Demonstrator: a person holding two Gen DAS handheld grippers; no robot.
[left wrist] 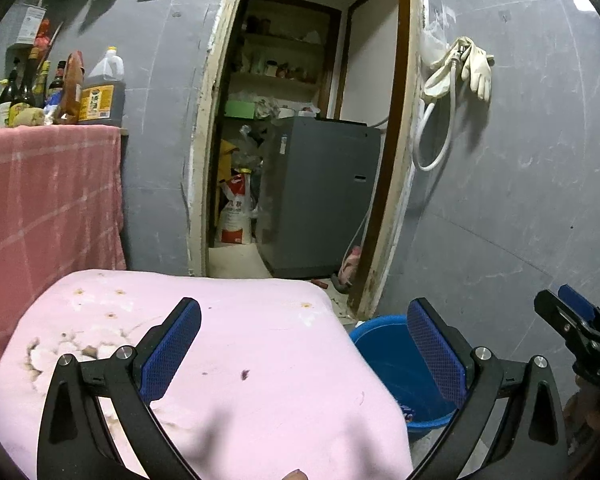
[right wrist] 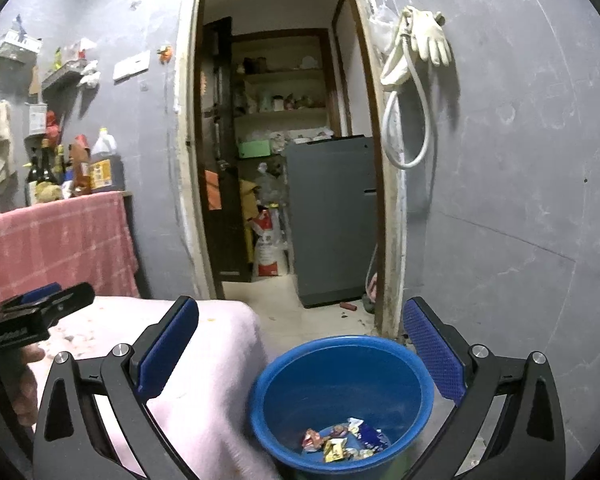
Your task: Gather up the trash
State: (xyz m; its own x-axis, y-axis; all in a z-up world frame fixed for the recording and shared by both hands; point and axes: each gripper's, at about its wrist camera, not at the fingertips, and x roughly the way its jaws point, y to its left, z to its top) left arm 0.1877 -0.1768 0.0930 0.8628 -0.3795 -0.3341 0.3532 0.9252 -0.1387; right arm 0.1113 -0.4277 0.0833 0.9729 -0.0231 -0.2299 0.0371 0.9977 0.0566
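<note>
Both grippers, left gripper (left wrist: pixel 304 354) over the pink-covered table (left wrist: pixel 228 360) and right gripper (right wrist: pixel 300 354) above the blue bucket (right wrist: pixel 380 364), hang spread and empty, apparently because the wrappers (right wrist: pixel 342 438) already lie at the bucket's bottom.

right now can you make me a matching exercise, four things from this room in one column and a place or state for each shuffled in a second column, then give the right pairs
Things:
1. blue bucket
2. white rubber glove
3. oil jug
4. pink cloth

Places or states:
A. on the counter among dark bottles
B. hanging on the wall right of the doorway
C. on the floor, wrappers lying in its bottom
D. spread over the surface beside the bucket, stained

Right pairs: 1-C, 2-B, 3-A, 4-D
</note>
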